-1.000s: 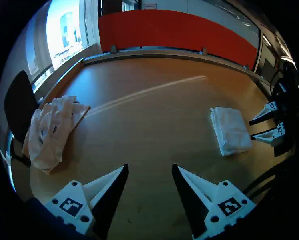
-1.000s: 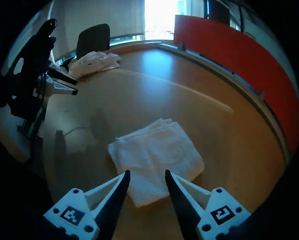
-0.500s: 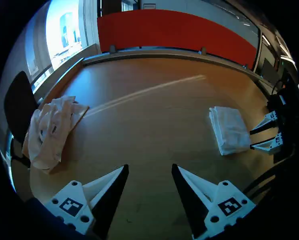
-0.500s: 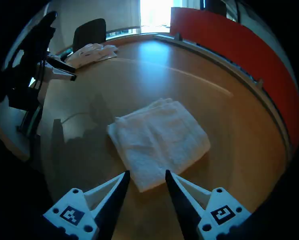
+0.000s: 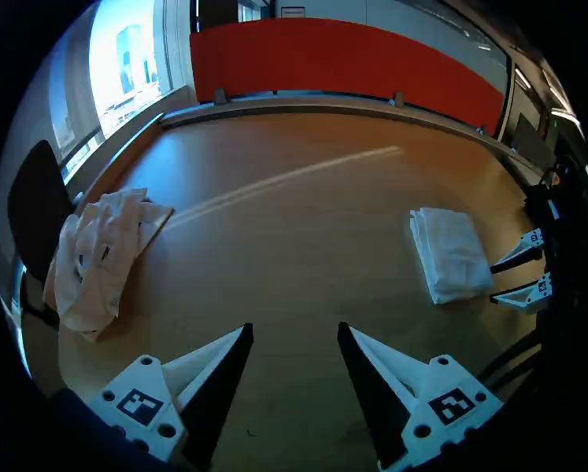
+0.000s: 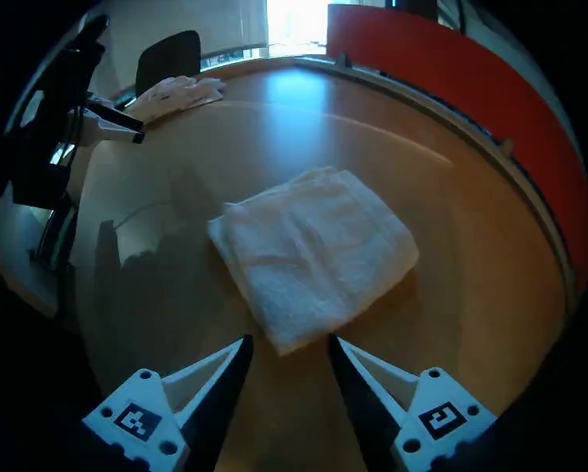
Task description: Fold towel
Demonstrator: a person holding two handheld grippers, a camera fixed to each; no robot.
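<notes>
Glossy wooden table (image 5: 294,204), red panel (image 5: 341,59) behind; mid-frame, a folded terry towel (image 6: 313,252), rectangular. Left gripper (image 5: 294,326) and right gripper (image 6: 290,338) spread, empty.

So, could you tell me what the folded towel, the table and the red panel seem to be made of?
The folded towel looks like white terry cloth: nubby matte pile, soft layered edges. The table looks like wood or wood-look laminate, smooth and semi-glossy: it carries bright reflections. The red panel reads as matte, perhaps fabric or paint; too far to tell.
</notes>
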